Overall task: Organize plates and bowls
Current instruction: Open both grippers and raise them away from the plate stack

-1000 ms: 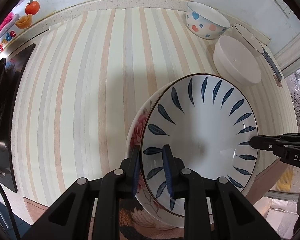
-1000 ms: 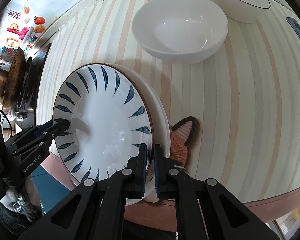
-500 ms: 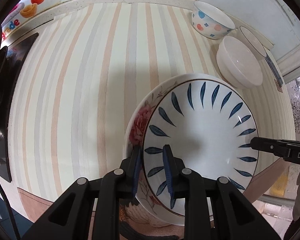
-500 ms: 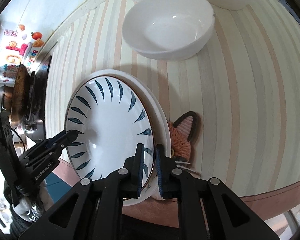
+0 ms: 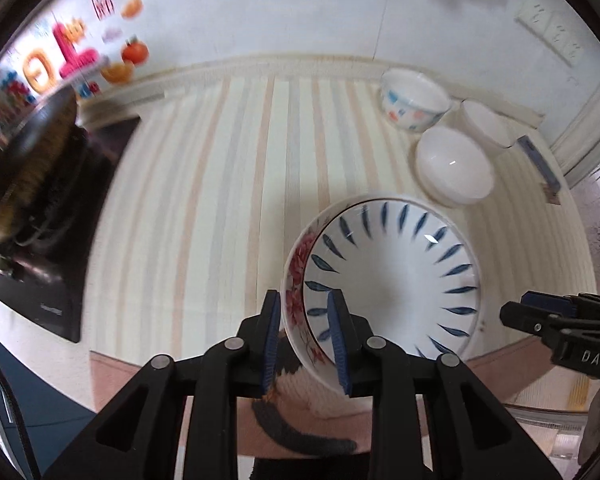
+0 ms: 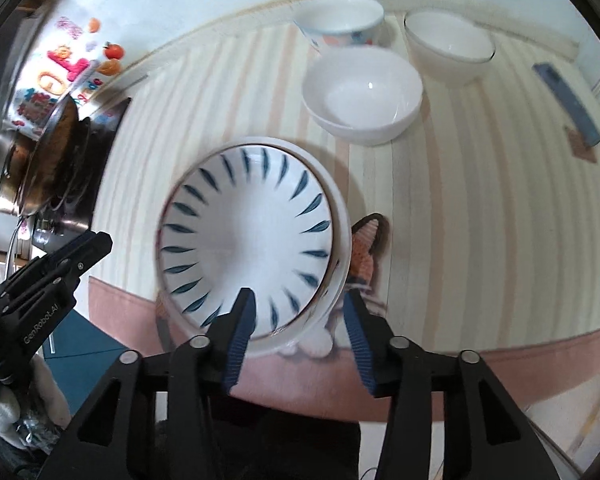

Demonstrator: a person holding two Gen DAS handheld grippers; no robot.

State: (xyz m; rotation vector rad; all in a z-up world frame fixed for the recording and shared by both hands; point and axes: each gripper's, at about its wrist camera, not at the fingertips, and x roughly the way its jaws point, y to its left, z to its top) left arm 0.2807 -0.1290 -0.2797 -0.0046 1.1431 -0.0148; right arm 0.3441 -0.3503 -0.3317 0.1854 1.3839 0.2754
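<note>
A white plate with blue leaf marks (image 5: 396,280) (image 6: 248,232) lies stacked on a larger floral plate (image 5: 296,264) (image 6: 340,220). The stack rests on a cat-shaped mat (image 6: 364,248) at the counter's front edge. My left gripper (image 5: 304,296) is open, and the stack's left rim shows between its fingers. In the right wrist view that left gripper (image 6: 100,240) stands apart from the plates. My right gripper (image 6: 298,292) is open wide, its fingers either side of the near rim without touching. Seen from the left, the right gripper (image 5: 508,312) sits just off the stack's right edge.
Three bowls stand at the back right: a plain white bowl (image 5: 454,168) (image 6: 364,92), a dotted bowl (image 5: 414,98) (image 6: 340,20) and a dark-rimmed bowl (image 5: 486,124) (image 6: 448,46). A stove with a wok (image 5: 32,168) (image 6: 56,148) fills the left. A blue strip (image 6: 568,104) lies far right.
Both grippers let go of the plate stack and drew back and up from it. The right gripper's fingers spread wide. The stack stays on the mat.
</note>
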